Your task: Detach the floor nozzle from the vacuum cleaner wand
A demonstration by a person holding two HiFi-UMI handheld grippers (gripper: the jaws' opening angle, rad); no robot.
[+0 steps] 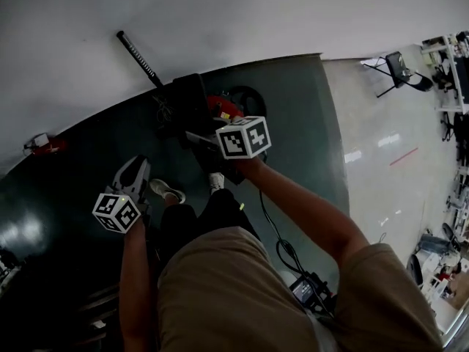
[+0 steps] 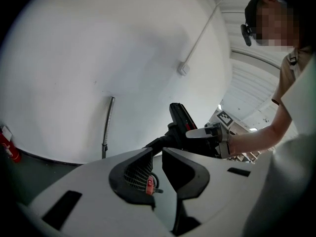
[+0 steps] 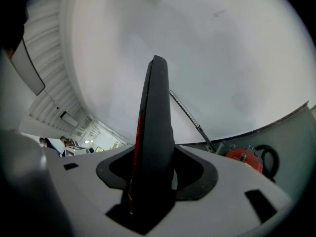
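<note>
Floor-level work area, seen from above and from each gripper. A dark mat (image 1: 308,123) meets a white wall (image 1: 220,13) at the far side.

The vacuum cleaner (image 1: 192,101) stands at the far edge of the mat, a black mass with red trim. Just beside it, on its right, lie a red fitting (image 1: 223,108) and a black loop. A thin rod (image 1: 139,53), possibly the wand, leans on the wall to the far left.

The floor nozzle cannot be singled out. It probably sits low in that dark cluster, against the mat.

The right gripper (image 3: 155,174) is clamped on an upright black, red-striped part (image 3: 154,122) of the machine. The left gripper (image 2: 157,164) hangs near and left of it, well apart. Its jaws are almost together with nothing between them.

Suggested technique:
- Let the right grip act as the anchor, steady and upright.
- Open the left jaws before they reach the nozzle joint.
- Seat them close to the coupling, over any release catch.
- Pull straight along the tube rather than levering sideways, which could jam the joint or tip the machine.
</note>
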